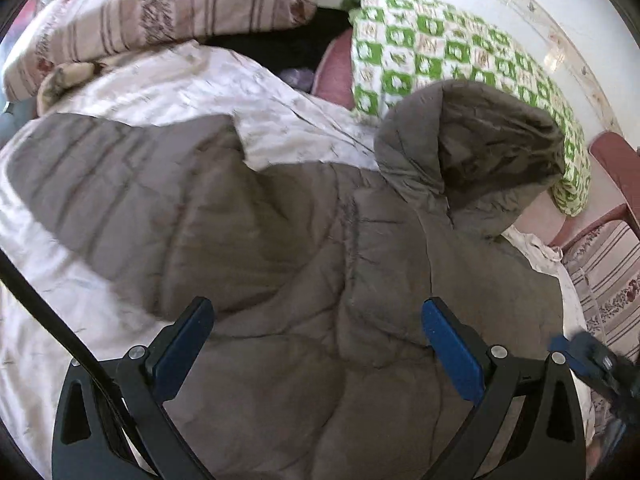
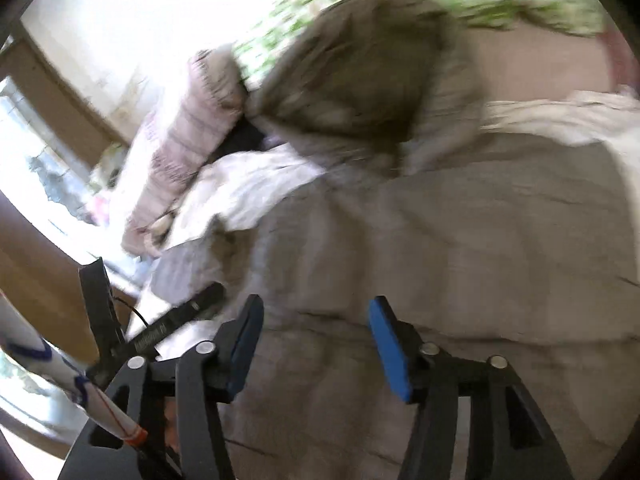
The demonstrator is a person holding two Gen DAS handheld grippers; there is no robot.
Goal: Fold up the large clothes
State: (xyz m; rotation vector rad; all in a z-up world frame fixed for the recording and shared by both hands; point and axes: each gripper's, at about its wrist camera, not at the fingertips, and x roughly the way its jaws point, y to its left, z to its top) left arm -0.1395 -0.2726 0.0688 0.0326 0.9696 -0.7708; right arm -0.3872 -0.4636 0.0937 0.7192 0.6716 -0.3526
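A bed [image 1: 80,320] with a pale sheet is carrying a grey hooded puffer jacket [image 1: 300,260], lying spread beneath both hand-held grippers. The left hand-held gripper [image 1: 316,344] and right hand-held gripper [image 2: 316,344] are hanging apart, empty. Only the left view is showing the green checked pillow [image 1: 440,52] sharply; only the right is showing a window [image 2: 36,160].

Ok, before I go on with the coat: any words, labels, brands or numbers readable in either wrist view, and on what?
No text can be read in either view.
Black strap at lower left of the right wrist view: pale lettering, too blurred to read.
Grey padded coat: no label or brand showing.
Green checked cloth: woven figures only, no words.
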